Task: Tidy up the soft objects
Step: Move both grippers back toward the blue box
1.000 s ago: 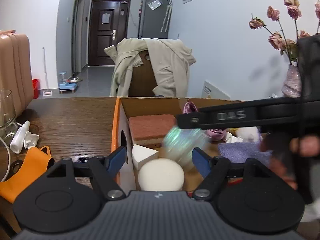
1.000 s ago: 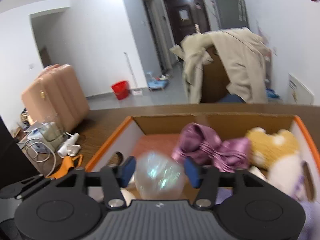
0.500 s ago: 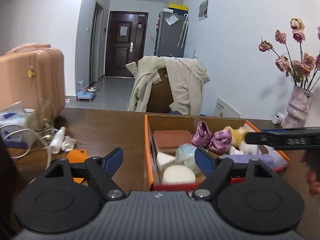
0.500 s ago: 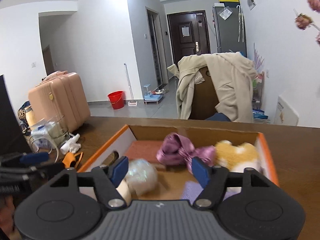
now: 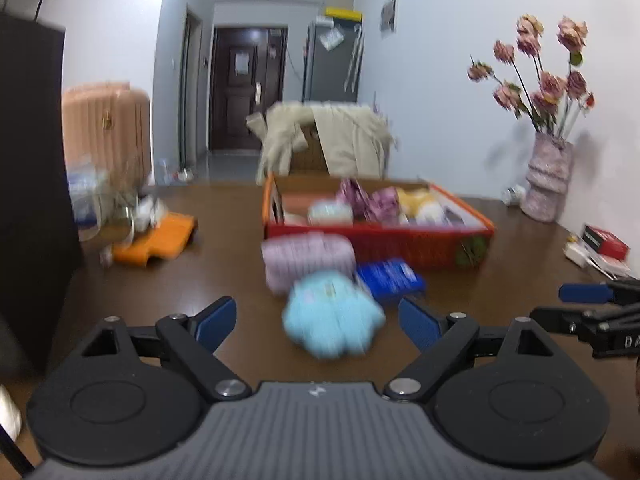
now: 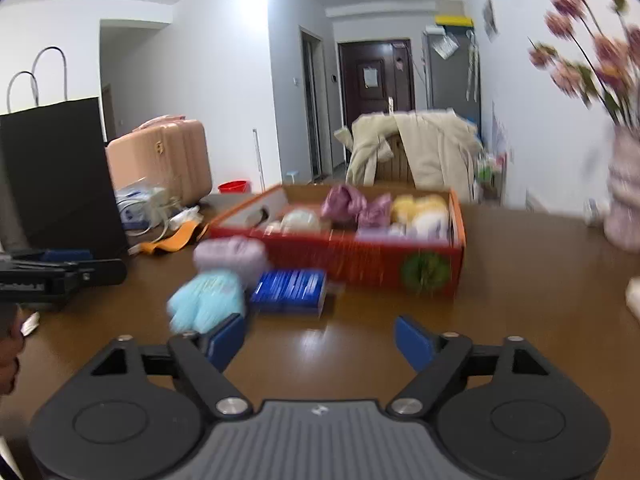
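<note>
**Between the grippers: blue plush is next, I reckon**

On the table, just in front of the box, sit three loose things: a blue plush, a lilac pouch touching it from behind, and a blue packet just beside both. Box already has a pink bow, a yellow plush and a few foam bits in it

Both grippers have just been opening, with nothing between their jaws. Left gripper has its jaws wide apart, plush lined up right ahead. Right gripper is spread wide too, over bare wood, plush off by its left finger

Plush looks light and squashy, so it should give under the pads. I'd pinch it across the fat middle, not a floppy edge. Won't slip much, won't break

Room-wise: plenty of clear wood near the grippers, but the pouch and packet crowd the plush from behind, so come in from the near side. Box front wall needs clearing on the way in. Vase stands well off to the right
</note>
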The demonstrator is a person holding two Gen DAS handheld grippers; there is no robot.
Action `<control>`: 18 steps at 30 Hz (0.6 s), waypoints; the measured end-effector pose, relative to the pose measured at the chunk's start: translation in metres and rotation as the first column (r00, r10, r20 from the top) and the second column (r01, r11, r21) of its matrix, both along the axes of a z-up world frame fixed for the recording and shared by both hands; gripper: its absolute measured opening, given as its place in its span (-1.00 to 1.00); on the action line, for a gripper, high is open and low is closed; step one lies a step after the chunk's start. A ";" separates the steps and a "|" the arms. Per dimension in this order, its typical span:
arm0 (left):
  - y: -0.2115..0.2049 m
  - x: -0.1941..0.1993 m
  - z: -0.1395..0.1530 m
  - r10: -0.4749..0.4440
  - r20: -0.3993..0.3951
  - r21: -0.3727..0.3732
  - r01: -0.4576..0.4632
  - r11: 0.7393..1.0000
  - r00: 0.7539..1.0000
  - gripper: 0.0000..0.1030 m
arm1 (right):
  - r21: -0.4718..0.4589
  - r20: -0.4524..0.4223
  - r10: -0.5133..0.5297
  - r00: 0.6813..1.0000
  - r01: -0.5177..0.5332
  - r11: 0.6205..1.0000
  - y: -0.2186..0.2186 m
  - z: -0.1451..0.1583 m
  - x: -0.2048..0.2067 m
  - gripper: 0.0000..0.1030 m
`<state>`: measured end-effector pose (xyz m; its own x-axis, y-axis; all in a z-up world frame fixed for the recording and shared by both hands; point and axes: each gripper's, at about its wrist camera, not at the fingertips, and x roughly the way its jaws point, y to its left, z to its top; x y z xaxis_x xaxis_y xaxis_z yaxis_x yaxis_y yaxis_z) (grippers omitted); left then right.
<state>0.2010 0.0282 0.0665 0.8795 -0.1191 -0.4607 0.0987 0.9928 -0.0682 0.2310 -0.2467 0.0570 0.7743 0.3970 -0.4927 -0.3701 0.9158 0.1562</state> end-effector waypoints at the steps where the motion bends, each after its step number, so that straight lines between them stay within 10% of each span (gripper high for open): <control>1: 0.000 -0.006 -0.003 -0.005 -0.012 -0.004 0.004 1.000 1.000 0.75 | 0.005 -0.019 0.006 1.000 -0.006 1.000 0.000 -0.004 -0.007 0.66; 10: -0.007 -0.015 -0.003 -0.011 0.000 -0.017 0.011 1.000 1.000 0.74 | 0.014 -0.026 0.034 0.999 -0.033 0.999 0.011 -0.012 -0.031 0.62; 18: -0.032 0.049 -0.004 -0.112 -0.051 -0.159 0.103 0.982 0.992 -0.06 | 0.041 -0.046 -0.082 0.996 0.084 0.996 -0.006 -0.014 -0.001 0.24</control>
